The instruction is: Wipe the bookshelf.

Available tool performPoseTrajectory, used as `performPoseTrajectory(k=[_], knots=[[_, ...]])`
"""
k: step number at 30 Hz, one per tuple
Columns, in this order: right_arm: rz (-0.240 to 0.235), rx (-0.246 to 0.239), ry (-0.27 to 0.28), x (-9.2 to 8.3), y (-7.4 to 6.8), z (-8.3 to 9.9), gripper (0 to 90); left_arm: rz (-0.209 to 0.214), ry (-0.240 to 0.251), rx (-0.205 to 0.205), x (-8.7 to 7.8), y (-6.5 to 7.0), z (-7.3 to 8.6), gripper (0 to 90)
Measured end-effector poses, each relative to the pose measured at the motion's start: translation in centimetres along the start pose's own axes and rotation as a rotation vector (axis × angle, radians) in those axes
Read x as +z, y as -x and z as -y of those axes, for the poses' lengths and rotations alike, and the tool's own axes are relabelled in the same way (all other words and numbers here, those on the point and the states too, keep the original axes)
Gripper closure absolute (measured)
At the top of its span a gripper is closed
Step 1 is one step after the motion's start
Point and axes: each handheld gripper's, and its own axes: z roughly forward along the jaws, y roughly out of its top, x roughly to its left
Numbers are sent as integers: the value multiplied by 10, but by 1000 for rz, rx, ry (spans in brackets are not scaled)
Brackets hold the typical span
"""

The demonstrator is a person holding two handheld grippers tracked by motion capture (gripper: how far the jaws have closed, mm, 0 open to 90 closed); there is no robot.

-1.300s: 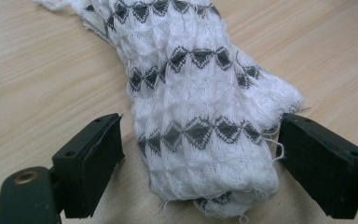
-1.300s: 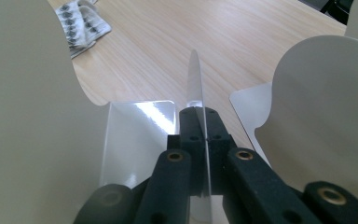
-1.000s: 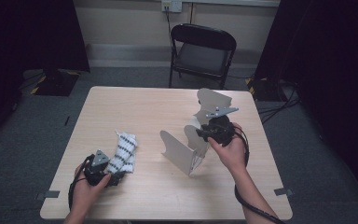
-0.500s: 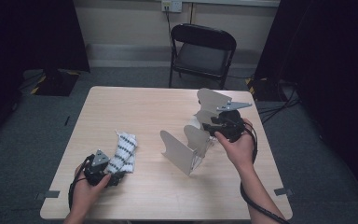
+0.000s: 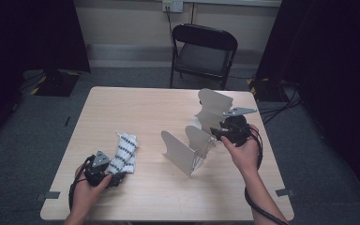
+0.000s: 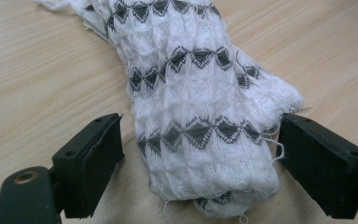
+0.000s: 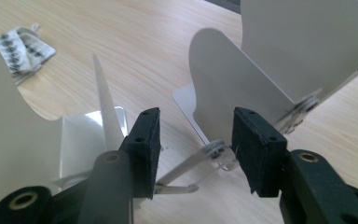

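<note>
One rolled cloth (image 5: 123, 153), white with dark diamond bands, lies at the table's (image 5: 136, 108) near left; the left gripper (image 6: 200, 154) straddles its end, jaws spread, pads not pressing. One metal rack (image 5: 201, 136) of three upright grey plates stands right of centre. The right gripper (image 7: 193, 144), beside the rack, has just been opening its jaws; they stand apart with nothing pinched, the middle plate behind them. The table is pale wood on grey carpet; one black folding chair (image 5: 204, 51) stands beyond, dark curtains at both sides.
</note>
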Motion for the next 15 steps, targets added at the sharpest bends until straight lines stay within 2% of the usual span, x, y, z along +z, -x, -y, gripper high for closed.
performPoseTrajectory(k=[7, 15], knots=[[22, 7, -13, 6, 2, 12, 514, 0, 0, 1, 0, 0, 0, 140], [60, 21, -10, 12, -1, 15, 518, 0, 0, 0, 0, 0, 0, 141]])
